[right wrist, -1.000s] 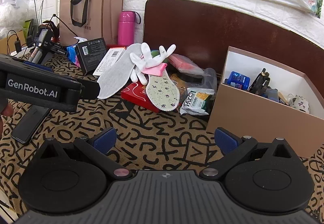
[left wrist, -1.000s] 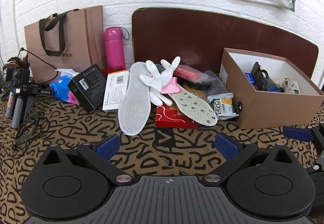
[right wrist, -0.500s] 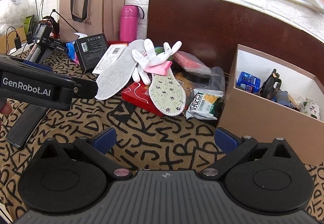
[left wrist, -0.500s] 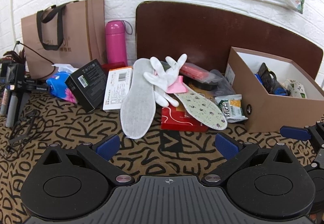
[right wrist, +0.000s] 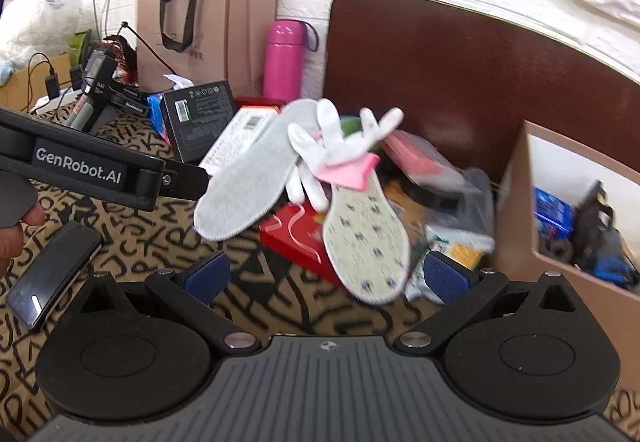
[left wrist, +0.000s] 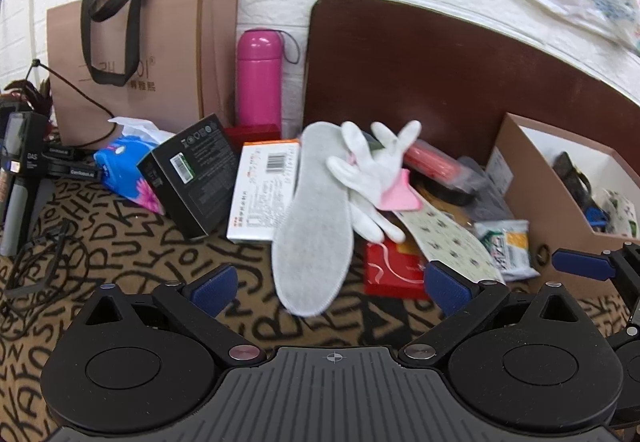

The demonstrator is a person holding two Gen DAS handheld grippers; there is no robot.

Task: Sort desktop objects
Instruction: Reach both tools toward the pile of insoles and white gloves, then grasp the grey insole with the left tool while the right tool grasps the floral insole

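Left wrist view: left gripper [left wrist: 328,282] spread wide, nothing between the blue pads, hovering over the patterned cloth [left wrist: 132,254]. Grey insole [left wrist: 312,218] lies dead ahead, heel end nearest the gripper, toe end leaning up on the pile. White gloves [left wrist: 372,170] sit on top, overlapping the insole's right edge, with a pink piece [left wrist: 400,196] tucked under them. Floral insole [left wrist: 448,238] slants right over a red box [left wrist: 394,274]; snack packet [left wrist: 506,248] just beside it, touching the brown box [left wrist: 524,210]. White carton [left wrist: 262,190] and black box [left wrist: 190,174] lean left of the grey insole; blue tissue pack [left wrist: 124,170] further left. Pink flask [left wrist: 258,78] upright at the wall beside the paper bag [left wrist: 148,54]. Right gripper's blue pad [left wrist: 580,266] pokes in at right edge

Right wrist view: right gripper [right wrist: 326,276] also released, jaws wide, empty. Floral insole [right wrist: 366,238] sits just ahead between the fingers' line, its near end overhanging the red box [right wrist: 298,234]. Grey insole [right wrist: 248,186] off to the left, gloves [right wrist: 332,150] above both. Left gripper body [right wrist: 80,166] crosses in from the left; phone [right wrist: 52,274] flat on the cloth below it. Brown box [right wrist: 516,226] at right holds mixed items, blurred
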